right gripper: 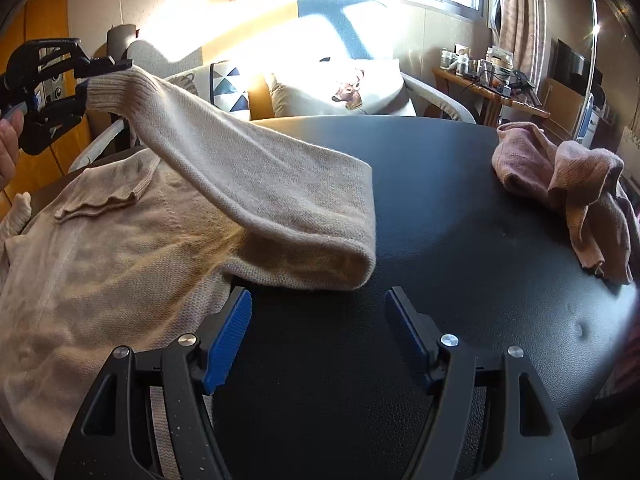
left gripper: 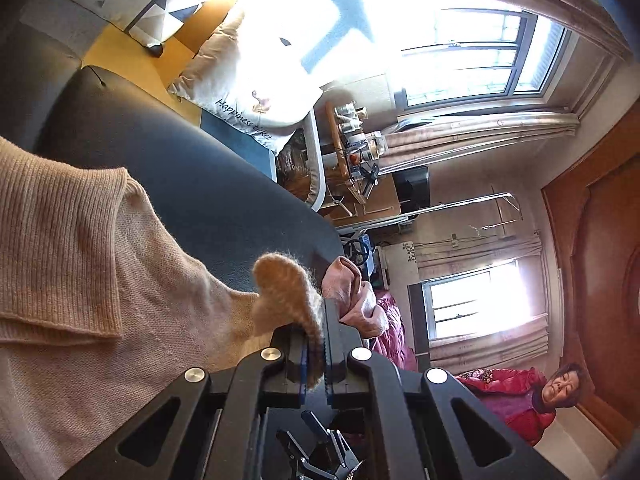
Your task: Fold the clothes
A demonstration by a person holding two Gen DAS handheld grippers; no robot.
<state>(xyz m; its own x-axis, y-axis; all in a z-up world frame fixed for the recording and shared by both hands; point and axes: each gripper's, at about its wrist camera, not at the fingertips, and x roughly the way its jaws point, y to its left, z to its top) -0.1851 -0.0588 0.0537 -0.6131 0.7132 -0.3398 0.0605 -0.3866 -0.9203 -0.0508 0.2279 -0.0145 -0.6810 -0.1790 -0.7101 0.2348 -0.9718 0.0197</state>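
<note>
A beige knit sweater [right gripper: 100,260] lies spread on the left part of the round black table [right gripper: 440,240]. My left gripper [right gripper: 100,80] is shut on its ribbed sleeve cuff and holds the sleeve [right gripper: 240,172] stretched up and to the left, above the sweater's body. In the left wrist view the cuff [left gripper: 288,288] bulges out between the shut jaws of the left gripper [left gripper: 316,320], with the sweater's collar [left gripper: 60,240] to the left. My right gripper [right gripper: 318,296] stands open low over the table just in front of the sleeve's fold, with nothing between its fingers.
A crumpled pink garment [right gripper: 568,184] lies at the table's right edge. Behind the table stands an armchair with a deer pillow [right gripper: 348,88] and a triangle-patterned pillow [right gripper: 228,84]. A side table with jars [right gripper: 480,72] is at the back right. A person in a red jacket [left gripper: 520,400] sits farther off.
</note>
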